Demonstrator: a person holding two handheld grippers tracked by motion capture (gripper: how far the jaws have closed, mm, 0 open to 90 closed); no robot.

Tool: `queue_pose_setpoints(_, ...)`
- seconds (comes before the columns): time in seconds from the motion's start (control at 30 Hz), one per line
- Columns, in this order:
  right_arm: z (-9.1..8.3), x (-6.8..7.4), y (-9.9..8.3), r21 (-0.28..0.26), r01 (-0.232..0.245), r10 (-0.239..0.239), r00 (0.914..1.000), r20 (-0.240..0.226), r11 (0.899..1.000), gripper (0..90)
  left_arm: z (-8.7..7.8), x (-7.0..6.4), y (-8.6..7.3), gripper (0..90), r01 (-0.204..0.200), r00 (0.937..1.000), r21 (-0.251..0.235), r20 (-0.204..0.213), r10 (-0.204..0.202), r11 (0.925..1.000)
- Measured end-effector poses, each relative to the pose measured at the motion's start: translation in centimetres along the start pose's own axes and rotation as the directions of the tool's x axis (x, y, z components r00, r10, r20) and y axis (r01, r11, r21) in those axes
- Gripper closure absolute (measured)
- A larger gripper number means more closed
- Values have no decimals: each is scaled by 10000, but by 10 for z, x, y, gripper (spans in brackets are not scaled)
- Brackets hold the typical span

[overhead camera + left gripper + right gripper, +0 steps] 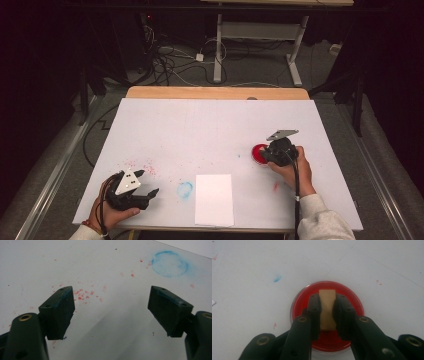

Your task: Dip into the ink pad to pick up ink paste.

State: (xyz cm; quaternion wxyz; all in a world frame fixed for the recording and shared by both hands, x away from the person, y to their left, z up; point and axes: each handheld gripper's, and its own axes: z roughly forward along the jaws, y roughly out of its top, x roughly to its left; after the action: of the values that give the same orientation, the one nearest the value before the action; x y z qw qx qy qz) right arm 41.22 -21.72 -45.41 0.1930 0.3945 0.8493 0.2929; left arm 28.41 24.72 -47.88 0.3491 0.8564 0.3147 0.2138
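Right gripper [327, 312] clenched on tan wooden block [327, 308] over red ink pad [354, 305], table right; high view hides block. Left gripper [111, 310] released, near-left, beside red speckles [82, 295] and blue ring stain [170, 263].

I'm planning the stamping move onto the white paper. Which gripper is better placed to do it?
The right gripper: it is shut on the wooden stamp over the red ink pad. The left gripper is open and holds nothing, though nearer the paper.

A white paper sheet [214, 199] lay at the table's [200, 125] near edge, a blue ring stain [184, 189] just left of it, red specks [142, 165] farther left.
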Motion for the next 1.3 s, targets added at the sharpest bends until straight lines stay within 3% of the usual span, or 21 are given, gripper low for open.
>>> queue_pose_setpoints(0.13, 0, 4, 0, 77, 136, -138, 9997, 224, 9999, 764, -1, 0, 1, 209, -19, 10000, -43, -9, 19, 10000)
queue_pose_setpoints(0.63, -3, 0, -3, -272, -27, 31, 9999, 135, 9996, 763, -1, 0, 0, 209, -18, 10000, -59, 2, 18, 10000)
queue_pose_setpoints(0.8, -18, 0, 1, -677, -1, 14, 9998, 192, 9977, 764, -2, 1, 0, 209, 22, 10000, -108, -8, -22, 9999)
queue_pose_setpoints(1.03, -52, 0, 9, -1672, 39, -15, 9999, 144, 9859, 763, -2, 1, 1, 209, -9, 10000, -112, -7, 8, 9999)
queue_pose_setpoints(1.3, -74, -1, 11, -2221, 121, -89, 9998, 152, 9749, 763, -2, 1, 1, 209, -1, 10000, -137, -15, 1, 9999)
